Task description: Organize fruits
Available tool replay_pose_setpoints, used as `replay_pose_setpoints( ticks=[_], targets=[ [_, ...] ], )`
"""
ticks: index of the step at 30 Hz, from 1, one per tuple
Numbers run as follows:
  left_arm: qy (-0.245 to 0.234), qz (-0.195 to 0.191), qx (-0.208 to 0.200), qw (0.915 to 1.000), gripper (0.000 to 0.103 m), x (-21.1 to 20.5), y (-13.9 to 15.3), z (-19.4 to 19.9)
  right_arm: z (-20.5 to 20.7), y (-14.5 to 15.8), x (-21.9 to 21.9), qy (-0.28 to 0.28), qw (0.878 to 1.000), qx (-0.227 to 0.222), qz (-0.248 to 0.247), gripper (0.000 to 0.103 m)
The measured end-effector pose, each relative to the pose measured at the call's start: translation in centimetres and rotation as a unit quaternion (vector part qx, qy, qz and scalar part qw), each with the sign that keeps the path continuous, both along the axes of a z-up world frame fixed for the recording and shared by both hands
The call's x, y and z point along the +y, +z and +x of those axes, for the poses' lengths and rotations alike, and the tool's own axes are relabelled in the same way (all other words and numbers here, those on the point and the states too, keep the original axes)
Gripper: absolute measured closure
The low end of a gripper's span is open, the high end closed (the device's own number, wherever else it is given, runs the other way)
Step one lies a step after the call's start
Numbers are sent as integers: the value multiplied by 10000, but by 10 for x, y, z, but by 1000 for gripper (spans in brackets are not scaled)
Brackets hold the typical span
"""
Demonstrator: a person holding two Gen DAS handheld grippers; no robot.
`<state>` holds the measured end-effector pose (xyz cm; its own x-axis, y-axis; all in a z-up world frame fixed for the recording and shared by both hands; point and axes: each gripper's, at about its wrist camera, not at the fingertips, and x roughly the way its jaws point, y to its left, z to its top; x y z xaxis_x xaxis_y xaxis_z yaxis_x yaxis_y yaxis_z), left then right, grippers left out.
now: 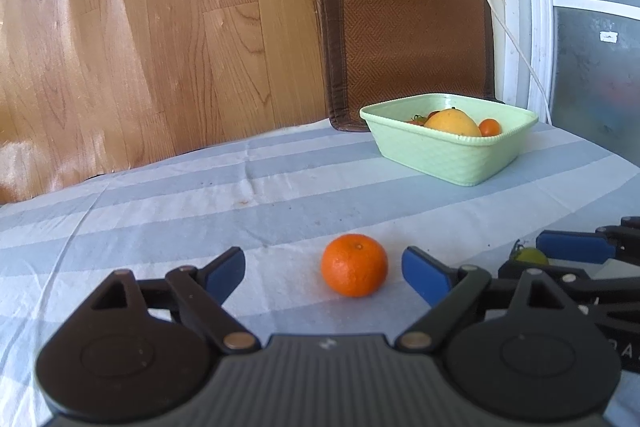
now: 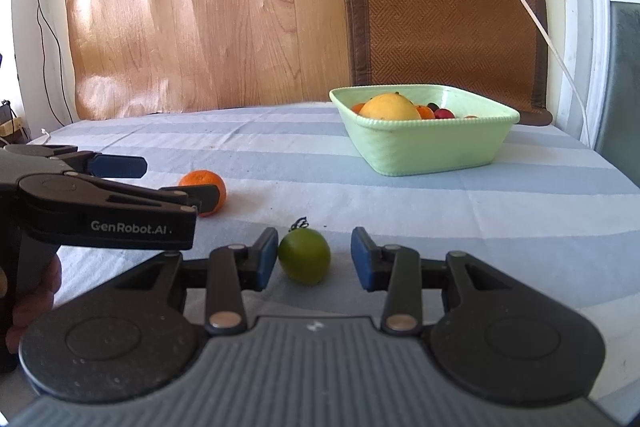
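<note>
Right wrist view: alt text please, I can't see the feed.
The open right gripper straddles a green fruit on the striped cloth, not yet closed. At left the left gripper brackets an orange; behind sits a green basket of fruit.

Left wrist view: green fruit [image 1: 530,255] mostly hidden behind right gripper [image 1: 576,247], only top sliver showing. Small fruits in green basket [image 1: 448,151] half buried behind big yellow fruit [image 1: 452,123] and rim, can't tell what red bits are. Right wrist view: mandarin [image 2: 202,183] partly covered by left gripper [image 2: 160,179] finger. Hand [image 2: 36,291] cut off at left edge.
</note>
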<state>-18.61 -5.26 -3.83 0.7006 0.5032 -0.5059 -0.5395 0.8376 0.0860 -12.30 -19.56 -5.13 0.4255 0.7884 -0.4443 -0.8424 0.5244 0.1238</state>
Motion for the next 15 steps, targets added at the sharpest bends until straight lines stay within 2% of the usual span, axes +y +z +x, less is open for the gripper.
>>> replay_pose_setpoints(
  ticks=[9,15],
  targets=[
    [-11,-13,-30,10000,6,-1,1,-1,-1,1,-2,33,10000,-19,85,56],
    [-149,10,-493,9987,0,-2,6,-15,-5,2,-6,37,9997,-136,195,56]
  ],
)
